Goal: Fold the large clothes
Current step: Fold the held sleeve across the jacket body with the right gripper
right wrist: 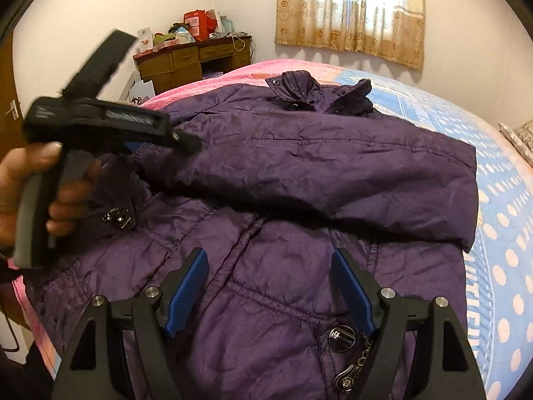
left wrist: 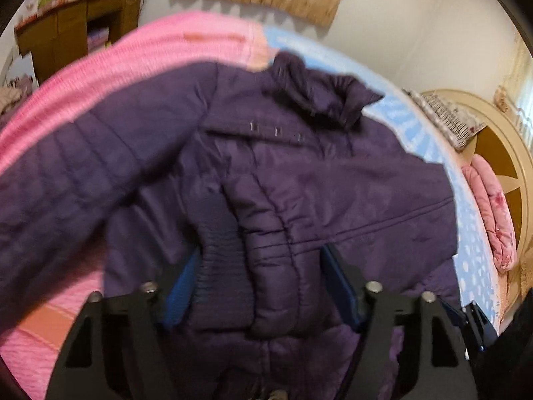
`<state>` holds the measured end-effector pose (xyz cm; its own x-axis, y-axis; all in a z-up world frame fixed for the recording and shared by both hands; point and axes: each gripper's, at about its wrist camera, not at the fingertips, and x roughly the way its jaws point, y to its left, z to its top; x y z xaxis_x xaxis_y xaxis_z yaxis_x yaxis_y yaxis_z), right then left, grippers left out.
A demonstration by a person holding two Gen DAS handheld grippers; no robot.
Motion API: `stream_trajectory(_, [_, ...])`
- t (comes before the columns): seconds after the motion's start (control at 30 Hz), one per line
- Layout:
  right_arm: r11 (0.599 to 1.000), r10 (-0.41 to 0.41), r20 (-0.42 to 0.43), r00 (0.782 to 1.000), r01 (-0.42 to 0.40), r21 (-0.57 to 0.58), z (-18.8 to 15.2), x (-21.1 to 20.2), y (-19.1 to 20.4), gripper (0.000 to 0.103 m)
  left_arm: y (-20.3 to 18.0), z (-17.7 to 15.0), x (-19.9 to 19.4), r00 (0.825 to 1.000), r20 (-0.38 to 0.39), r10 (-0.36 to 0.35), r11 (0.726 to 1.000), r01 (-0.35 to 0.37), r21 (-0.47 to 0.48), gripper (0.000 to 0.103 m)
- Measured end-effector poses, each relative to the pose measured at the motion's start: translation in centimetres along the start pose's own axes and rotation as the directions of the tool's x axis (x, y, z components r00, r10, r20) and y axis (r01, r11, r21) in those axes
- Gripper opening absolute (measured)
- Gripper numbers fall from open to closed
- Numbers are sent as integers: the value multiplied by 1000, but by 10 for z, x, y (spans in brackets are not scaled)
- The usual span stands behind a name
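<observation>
A dark purple padded jacket (right wrist: 299, 166) lies spread on the bed, collar (right wrist: 319, 95) at the far end, one sleeve (right wrist: 333, 166) folded across the body. My left gripper (left wrist: 256, 266) has the ribbed sleeve cuff (left wrist: 223, 266) between its blue pads, the jaws wide around the thick fabric. In the right wrist view the left gripper (right wrist: 133, 133) is at the left, held by a hand, at the cuff of that sleeve. My right gripper (right wrist: 269, 286) is open and empty above the jacket's lower front, near a metal button (right wrist: 339, 335).
The bed has a pink cover (left wrist: 150, 50) on the left and a blue dotted sheet (right wrist: 499, 233) on the right. A wooden desk with clutter (right wrist: 190, 56) stands by the far wall. A curtained window (right wrist: 349, 10) is behind. A headboard and pink bedding (left wrist: 489, 206) are at the right.
</observation>
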<state>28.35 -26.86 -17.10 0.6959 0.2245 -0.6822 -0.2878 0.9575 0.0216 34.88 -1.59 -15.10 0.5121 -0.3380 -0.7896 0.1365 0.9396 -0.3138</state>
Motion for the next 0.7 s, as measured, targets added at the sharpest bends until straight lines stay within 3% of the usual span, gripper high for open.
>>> stream_trajectory(0.1, [999, 25, -6, 1000, -25, 42, -5, 2, -10, 77, -5, -3, -7, 999, 43, -22, 999, 21, 26, 40])
stream_trajectory(0.2, [997, 42, 0, 999, -42, 72, -7, 2, -15, 78, -11, -6, -34, 993, 114, 2, 999, -8, 50, 34])
stream_trajectory(0.27, [996, 45, 4, 999, -45, 79, -8, 1, -16, 78, -14, -11, -64, 980, 198, 7, 997, -21, 71, 34])
stream_trajectory(0.37, [996, 43, 0, 999, -43, 80, -8, 2, -16, 78, -8, -17, -85, 972, 235, 13, 997, -31, 72, 34])
stream_trajectory(0.4, [996, 43, -3, 999, -43, 79, -8, 3, -16, 78, -5, -21, -86, 974, 223, 33, 996, -51, 78, 34])
stream_trajectory(0.5, [995, 47, -30, 998, -44, 84, -7, 8, -16, 78, 11, -32, -63, 988, 90, 125, 991, -129, 38, 35])
stream_trajectory(0.6, [995, 51, -44, 998, -47, 91, -5, 11, -18, 78, 14, -42, -51, 983, 73, 167, 983, -172, 63, 38])
stream_trajectory(0.7, [996, 43, -62, 997, -38, 83, -1, 10, -19, 78, 10, -43, -57, 974, 93, 207, 975, -214, 67, 57])
